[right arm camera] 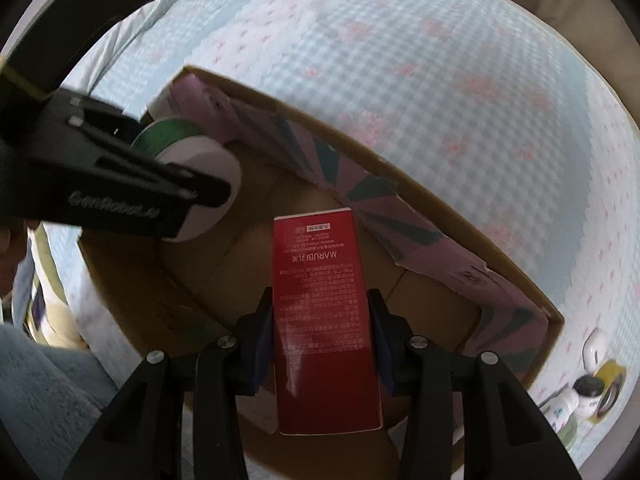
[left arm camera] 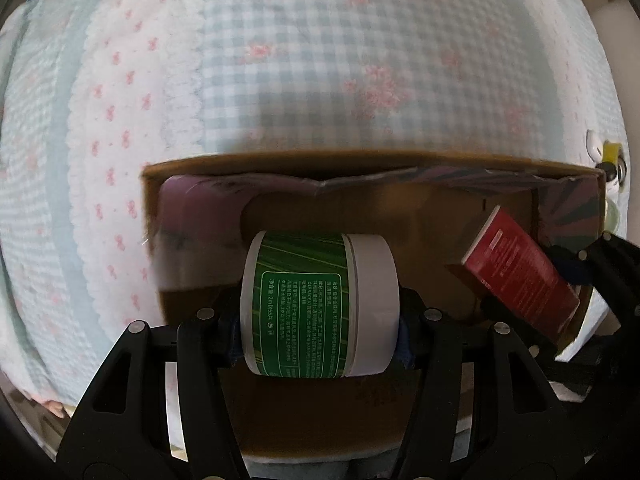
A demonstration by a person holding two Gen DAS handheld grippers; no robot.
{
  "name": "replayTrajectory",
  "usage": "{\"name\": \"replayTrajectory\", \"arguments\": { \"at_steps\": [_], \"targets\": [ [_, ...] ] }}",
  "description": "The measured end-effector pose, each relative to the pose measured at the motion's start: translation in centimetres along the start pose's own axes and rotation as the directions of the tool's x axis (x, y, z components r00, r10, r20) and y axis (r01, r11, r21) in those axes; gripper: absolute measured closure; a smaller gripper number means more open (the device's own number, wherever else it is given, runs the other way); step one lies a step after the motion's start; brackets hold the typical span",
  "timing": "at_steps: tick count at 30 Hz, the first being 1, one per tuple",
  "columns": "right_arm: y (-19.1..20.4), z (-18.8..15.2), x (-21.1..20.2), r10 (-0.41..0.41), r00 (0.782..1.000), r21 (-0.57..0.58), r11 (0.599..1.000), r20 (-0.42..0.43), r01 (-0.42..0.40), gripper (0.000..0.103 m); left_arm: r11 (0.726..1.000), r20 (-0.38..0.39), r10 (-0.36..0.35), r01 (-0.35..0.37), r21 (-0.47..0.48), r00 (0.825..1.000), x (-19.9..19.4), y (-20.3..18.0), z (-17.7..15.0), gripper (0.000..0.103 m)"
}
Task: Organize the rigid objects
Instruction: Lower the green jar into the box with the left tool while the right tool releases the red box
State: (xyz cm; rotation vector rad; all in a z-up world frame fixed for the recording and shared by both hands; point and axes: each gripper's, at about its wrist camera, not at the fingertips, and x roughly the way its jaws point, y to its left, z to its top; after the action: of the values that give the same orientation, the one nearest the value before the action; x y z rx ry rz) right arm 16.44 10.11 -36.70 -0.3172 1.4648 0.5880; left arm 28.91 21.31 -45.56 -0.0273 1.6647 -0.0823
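Left wrist view: a white cylindrical plastic jar with a green printed label [left arm camera: 320, 304] is seen lying sideways at lower centre, above the open brown cardboard box [left arm camera: 360, 162].
Left gripper [left arm camera: 320, 328]: pinched on the two flat ends of the jar, blue pads pressed against it.
Red box, left view: the red rectangular carton with white print [left arm camera: 520, 276] is seen tilted at the right edge, inside the box outline, with the black fingers of the other gripper around it.
Right wrist view: the red carton [right arm camera: 326, 312] is shown lengthwise at lower centre, over the brown floor of the cardboard box [right arm camera: 552, 312].
Right gripper [right arm camera: 324, 332]: clamped on the long sides of the red carton.
Jar, right view: the jar [right arm camera: 200, 168] is seen at upper left, held by the black left gripper [right arm camera: 160, 192] over the box's far corner.
Box lining: purple and teal patterned flaps [right arm camera: 400, 216] are folded along the inner walls.
Surface: a light blue checked bedspread with pink motifs [left arm camera: 320, 60] lies beneath the box.
Lower right of right view: small white containers and a yellow tape roll [right arm camera: 610, 376] rest on the bedspread, outside the box.
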Motion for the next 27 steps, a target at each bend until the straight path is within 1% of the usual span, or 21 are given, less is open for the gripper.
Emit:
{"name": "replayTrajectory", "arguments": {
  "at_steps": [2,4,6,7,8,9,10,11,12,14,16,24,25,27],
  "targets": [
    [0.0,0.2,0.4,-0.009,1.000,-0.018,1.000,-0.013,0.008,0.064,1.000,-0.009,-0.009,0.009,-0.006,1.000,0.5,-0.1,0.3,0.051],
    [0.1,0.2,0.7,-0.023,1.000,-0.048,0.999,-0.017,0.023,0.063,1.000,-0.009,-0.003,0.003,0.003,1.000,0.8,-0.4,0.6,0.051],
    [0.2,0.3,0.8,-0.016,1.000,-0.076,0.997,-0.026,0.014,0.063,1.000,0.000,-0.017,0.017,0.012,1.000,0.7,-0.6,0.7,0.050],
    [0.3,0.3,1.0,-0.014,0.999,-0.088,0.996,-0.037,0.010,0.063,1.000,0.016,-0.011,0.010,0.023,1.000,0.4,-0.8,0.8,0.050],
    [0.3,0.3,1.3,-0.018,0.998,-0.093,0.996,-0.052,0.013,0.062,0.999,0.041,0.001,-0.002,0.038,0.999,0.0,-1.1,0.8,0.043],
    [0.3,0.2,1.4,-0.019,0.998,-0.090,0.996,-0.055,0.014,0.053,0.999,0.054,0.003,-0.006,0.049,0.999,-0.4,-1.3,0.8,0.016],
    [0.4,0.3,1.7,0.004,0.998,-0.080,0.997,-0.062,-0.009,0.041,0.998,0.069,0.001,-0.005,0.064,0.998,-0.9,-1.6,0.8,0.000],
    [0.4,0.3,1.8,0.014,0.997,-0.076,0.997,-0.071,-0.019,0.000,0.998,0.078,-0.001,-0.004,0.069,0.997,-1.0,-1.8,0.8,0.000],
    [0.3,0.3,2.0,0.017,0.997,-0.070,0.997,-0.071,-0.022,0.000,0.997,0.076,0.005,-0.010,0.070,0.997,-1.0,-1.9,0.9,0.000],
    [0.3,0.3,2.1,0.016,0.998,-0.065,0.998,-0.056,-0.020,0.000,0.998,0.050,-0.009,0.006,0.060,0.999,-0.4,-1.8,0.8,0.000],
    [0.3,0.3,2.2,0.017,0.998,-0.052,0.998,-0.062,-0.020,0.000,0.999,0.037,-0.019,0.018,0.043,0.999,0.0,-1.5,0.7,0.000],
    [0.5,0.0,1.2,-0.008,0.999,-0.049,0.999,-0.039,0.006,0.000,0.999,0.052,-0.010,0.008,0.034,0.999,-0.4,-0.9,0.0,0.000],
    [0.6,-0.6,0.9,-0.008,0.999,-0.047,0.999,-0.033,0.007,0.000,0.999,0.058,-0.009,0.007,0.031,0.998,-1.0,-1.3,-0.8,0.000],
    [1.2,-0.6,0.3,-0.013,1.000,-0.039,0.999,-0.021,0.012,0.000,1.000,0.067,-0.010,0.008,0.028,0.998,-1.4,-1.3,-0.8,0.000]
  ]
}}
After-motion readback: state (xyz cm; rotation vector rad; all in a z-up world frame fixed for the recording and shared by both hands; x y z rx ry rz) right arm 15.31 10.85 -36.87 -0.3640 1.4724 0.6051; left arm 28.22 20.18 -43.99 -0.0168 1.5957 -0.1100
